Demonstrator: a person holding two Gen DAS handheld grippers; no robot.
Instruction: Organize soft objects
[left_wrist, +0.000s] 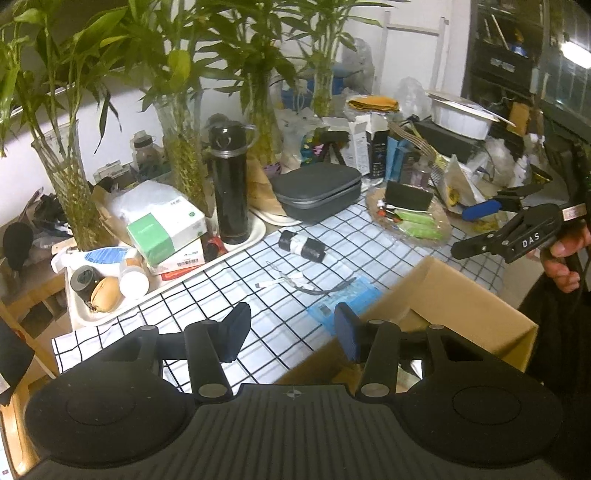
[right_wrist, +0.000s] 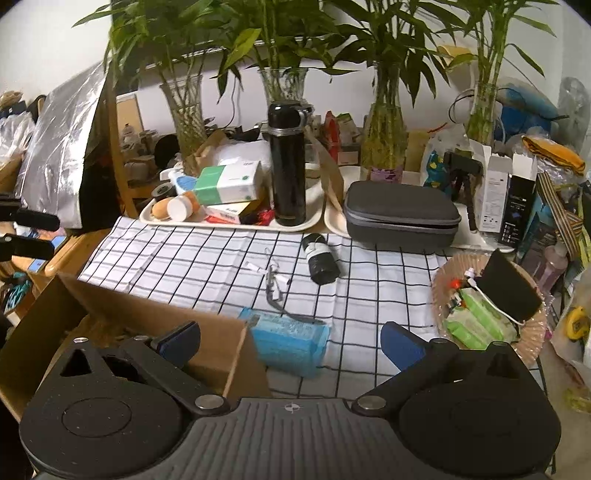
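Blue pack (right_wrist: 286, 345): a soft blue packet is lying flat on the checked cloth (right_wrist: 207, 254) near the bench's front edge, touching or just beside the outer wall of the box (right_wrist: 218, 339). It is outside the box, so I am judging it the next thing to go in.

Cord (right_wrist: 273, 284): a grey strap or cable is trailing across the cloth onto the pack's far edge. Risk: lifting the pack could be dragging the cord along, or snagging it.

Roll (right_wrist: 320, 260): a dark rolled bundle with a white band is lying toward the middle of the cloth, well apart from the pack. Risk: being round, it could be rolling away if nudged.

Box: an open cardboard box is sitting at the front edge with its contents hard to make out. Risk: it looks light, so a push on its wall could be sliding it off the edge.

Right gripper (right_wrist: 291, 343): the jaws are standing wide apart and holding nothing, hovering just above the pack and the box wall. Risk: one finger is sitting over the box, so closing here could be pinching cardboard instead of the pack.

Left gripper (left_wrist: 291, 332): the jaws are standing open and empty, above the cloth beside the box's corner.

Flask (right_wrist: 287, 162): standing on a tray (right_wrist: 229, 225) at the back edge; a wide swing could be toppling it.
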